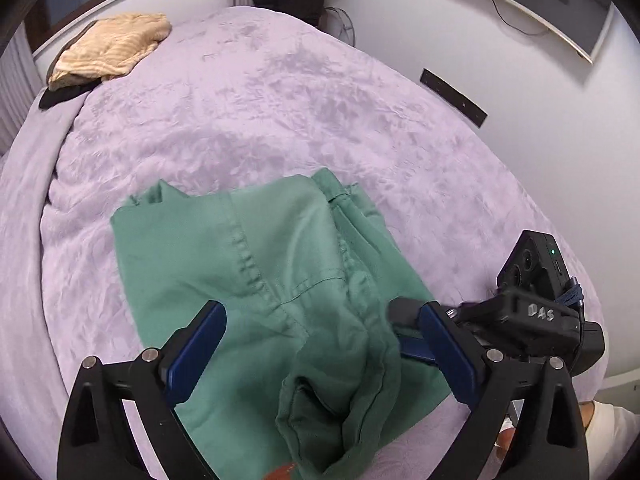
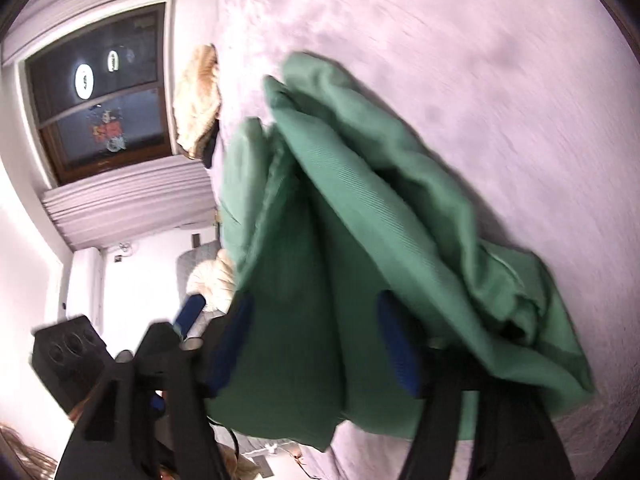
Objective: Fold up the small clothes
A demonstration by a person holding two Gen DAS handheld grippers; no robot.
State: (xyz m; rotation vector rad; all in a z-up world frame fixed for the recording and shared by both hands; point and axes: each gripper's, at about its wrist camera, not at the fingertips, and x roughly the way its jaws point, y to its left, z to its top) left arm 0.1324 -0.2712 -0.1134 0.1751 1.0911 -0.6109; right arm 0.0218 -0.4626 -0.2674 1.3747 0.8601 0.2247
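Observation:
A green garment (image 1: 280,280) lies partly folded and bunched on the lilac bedspread (image 1: 240,100). My left gripper (image 1: 320,344) hovers over its near part, open, with cloth below the gap and neither blue pad pressing on it. At the garment's right edge my right gripper (image 1: 408,336) reaches in. The right wrist view is blurred. There the green garment (image 2: 360,220) drapes between the fingers of the right gripper (image 2: 318,344), which stand wide apart and open. Part of the left gripper (image 2: 190,314) shows at the lower left of that view.
A folded beige cloth (image 1: 112,48) rests on a dark item at the bed's far left corner, below a window (image 2: 96,92). A screen (image 1: 532,4) and a black strip (image 1: 454,96) hang on the right wall. A person's sleeve (image 1: 608,420) shows at lower right.

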